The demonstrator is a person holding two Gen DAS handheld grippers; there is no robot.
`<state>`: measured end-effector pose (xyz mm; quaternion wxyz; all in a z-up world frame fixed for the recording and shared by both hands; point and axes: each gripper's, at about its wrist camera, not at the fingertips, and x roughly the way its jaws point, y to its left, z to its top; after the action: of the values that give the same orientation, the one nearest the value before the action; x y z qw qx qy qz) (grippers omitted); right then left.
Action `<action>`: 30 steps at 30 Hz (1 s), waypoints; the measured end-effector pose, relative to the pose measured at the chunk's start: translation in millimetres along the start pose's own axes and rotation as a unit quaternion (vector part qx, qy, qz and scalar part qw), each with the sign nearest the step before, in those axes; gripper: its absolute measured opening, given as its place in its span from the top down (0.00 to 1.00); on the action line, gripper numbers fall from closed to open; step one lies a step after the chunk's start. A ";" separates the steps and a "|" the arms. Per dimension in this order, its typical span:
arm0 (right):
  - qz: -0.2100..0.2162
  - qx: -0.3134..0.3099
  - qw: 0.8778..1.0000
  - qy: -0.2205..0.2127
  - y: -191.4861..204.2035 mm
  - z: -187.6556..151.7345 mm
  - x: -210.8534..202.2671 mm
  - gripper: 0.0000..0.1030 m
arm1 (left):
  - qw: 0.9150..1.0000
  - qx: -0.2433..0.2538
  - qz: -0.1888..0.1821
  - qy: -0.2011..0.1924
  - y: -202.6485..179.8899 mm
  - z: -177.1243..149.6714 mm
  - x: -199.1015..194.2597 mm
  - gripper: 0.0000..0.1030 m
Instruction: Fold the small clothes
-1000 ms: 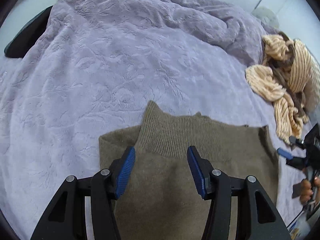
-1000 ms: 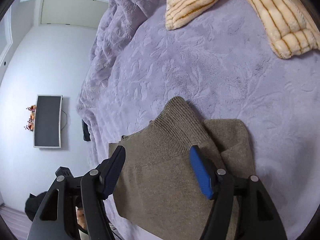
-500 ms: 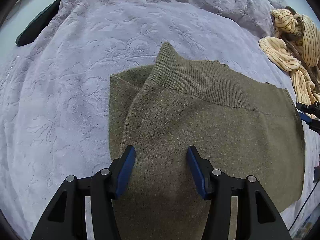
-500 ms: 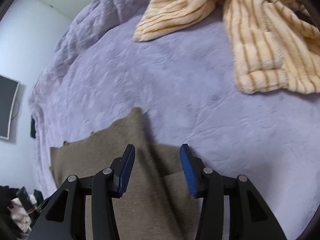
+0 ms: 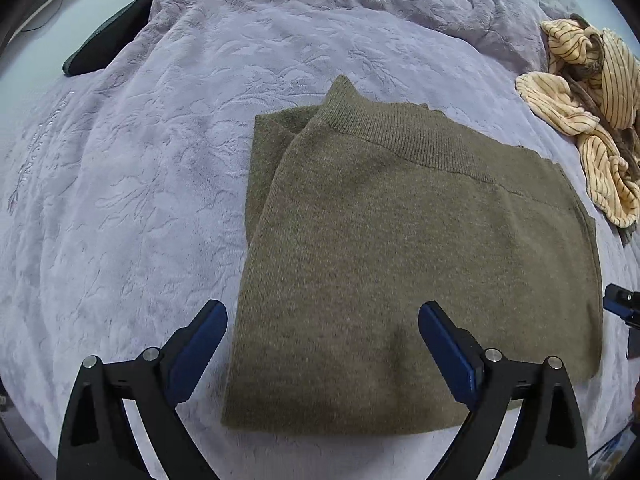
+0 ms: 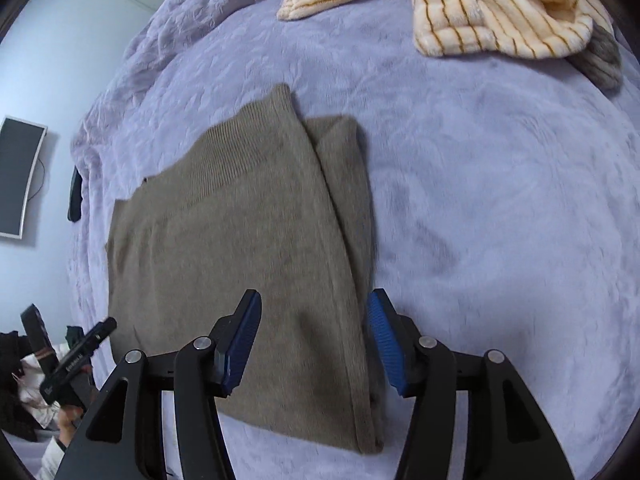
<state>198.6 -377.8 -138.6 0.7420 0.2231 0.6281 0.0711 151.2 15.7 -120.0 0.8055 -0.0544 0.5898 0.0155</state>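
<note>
I'm looking down at the folded olive-brown knitted sweater (image 5: 420,248), which is lying flat on the lilac embossed plush bedspread (image 5: 140,184), its ribbed band (image 5: 404,132) pointing away from me. My left gripper (image 5: 323,334) is hovering over the near left part of the sweater, and its jaws are opening wide right now; the knit is showing between the blue pads (image 5: 198,344), but nothing is pinching it. Over on the other side, my right gripper (image 6: 314,332) is sitting above the sweater's near right edge, where the folded layers (image 6: 348,200) are stacking up. Its jaws are opening too, straddling that edge; the right-hand pad is just beside it, and I'm not seeing the cloth drawn up between the pads. Beyond the sweater, well apart from it, a heap of cream fleece clothing with brown stripes (image 6: 480,12) is lying crumpled on the bed. At the far left of the right wrist view, a dark flat screen (image 6: 18,176) is hanging on the pale wall.
</note>
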 end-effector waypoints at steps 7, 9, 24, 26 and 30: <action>-0.037 0.003 0.998 0.045 -3.6 -57.4 3.7 0.35 | 0.998 -0.015 0.012 0.054 6.6 -39.2 -0.3 0.06; -0.047 0.001 0.998 0.050 -1.5 -67.2 2.3 0.34 | 0.998 -0.026 0.006 0.064 10.0 -47.9 -5.3 0.06; -0.011 -0.050 0.997 0.064 58.3 -103.5 -12.1 0.23 | 0.995 -0.047 -0.002 0.094 9.2 -85.5 -40.9 0.06; -0.009 -0.060 0.996 0.069 70.2 -109.3 -11.0 0.23 | 0.994 -0.038 -0.032 0.099 8.3 -88.9 -42.0 0.06; -0.010 -0.072 0.994 0.081 85.7 -122.1 -5.5 0.22 | 0.994 -0.028 -0.050 0.095 4.9 -91.9 -42.4 0.06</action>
<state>94.8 -274.1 -111.1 0.7033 0.1563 0.6818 0.1268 50.7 12.5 -107.4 0.7436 -0.1076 0.6598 -0.0134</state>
